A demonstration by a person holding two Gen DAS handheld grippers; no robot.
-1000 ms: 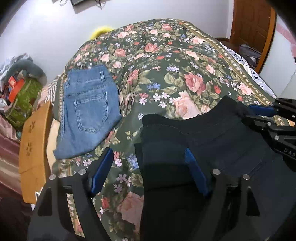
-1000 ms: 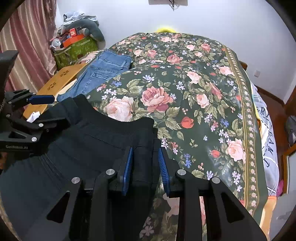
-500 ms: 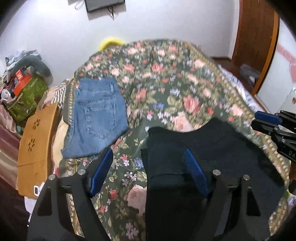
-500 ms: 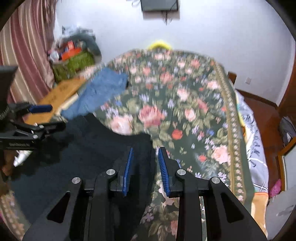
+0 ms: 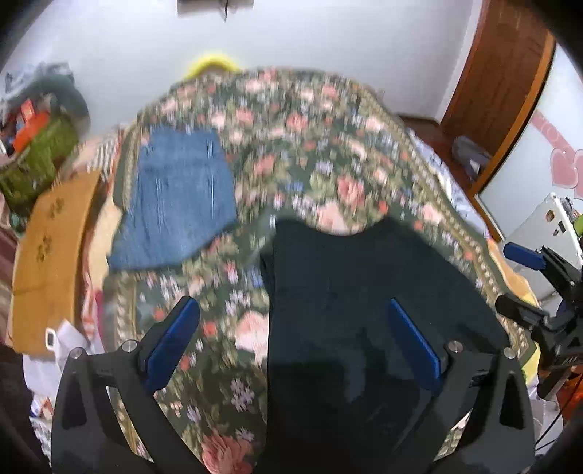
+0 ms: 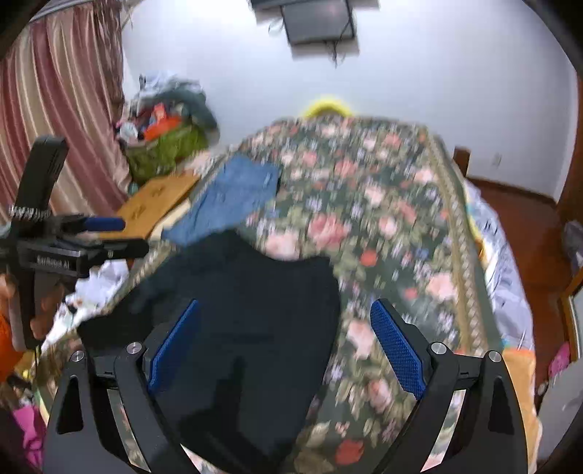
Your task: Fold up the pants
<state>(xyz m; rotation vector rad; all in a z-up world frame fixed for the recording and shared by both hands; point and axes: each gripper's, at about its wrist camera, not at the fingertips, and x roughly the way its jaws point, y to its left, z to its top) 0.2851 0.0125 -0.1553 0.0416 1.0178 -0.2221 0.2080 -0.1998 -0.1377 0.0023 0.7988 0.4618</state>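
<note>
This place is a bedroom in a home. A wide bed with a dark green flowered bedspread [image 6: 382, 226] fills most of the room. A flat black television [image 6: 319, 20] hangs on the white wall, striped pink curtains [image 6: 62, 109] hang at one side, and a brown wooden door [image 5: 499, 80] stands near the corner.

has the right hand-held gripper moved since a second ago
Yes. The right hand-held gripper opened off the black pants and pulled back and up; the wall monitor now shows fully.
</note>
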